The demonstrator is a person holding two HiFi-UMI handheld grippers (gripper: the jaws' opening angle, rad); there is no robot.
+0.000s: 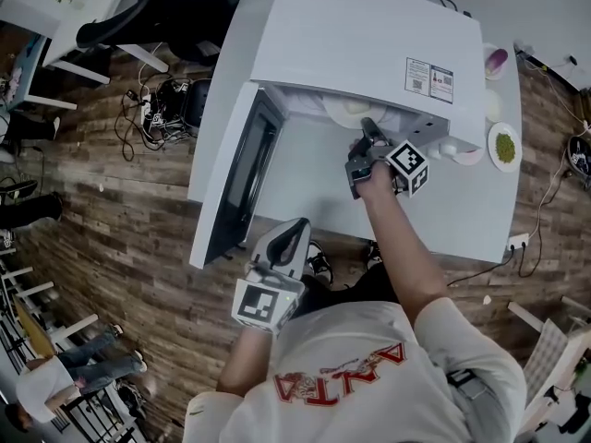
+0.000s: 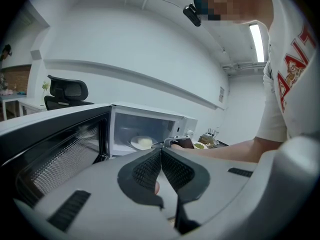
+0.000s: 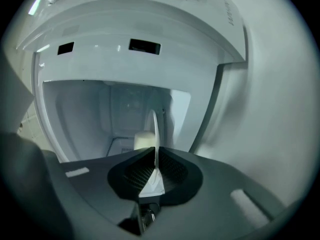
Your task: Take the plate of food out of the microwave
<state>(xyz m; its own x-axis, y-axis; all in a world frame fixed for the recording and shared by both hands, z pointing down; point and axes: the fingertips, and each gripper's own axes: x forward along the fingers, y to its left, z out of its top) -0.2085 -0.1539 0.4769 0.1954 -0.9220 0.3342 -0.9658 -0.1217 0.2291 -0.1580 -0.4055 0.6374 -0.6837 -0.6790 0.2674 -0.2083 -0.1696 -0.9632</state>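
The white microwave [image 1: 369, 49] stands on a white table with its door [image 1: 242, 178] swung open to the left. A white plate [image 1: 349, 112] carrying pale food [image 3: 144, 140] sits just inside the cavity mouth. My right gripper [image 1: 367, 129] reaches into the opening and is shut on the plate's rim [image 3: 154, 129], which runs edge-on between its pads. In the left gripper view the plate [image 2: 141, 143] shows inside the cavity with the right gripper [image 2: 172, 142] at it. My left gripper [image 1: 294, 229] hangs at the table's front edge, by the door, shut with nothing in it [image 2: 161, 151].
On the table to the right of the microwave are a small plate of green food [image 1: 504, 146] and a bowl [image 1: 496, 60]. An office chair [image 1: 157, 12] and a tangle of cables [image 1: 152, 109] are on the wooden floor at left.
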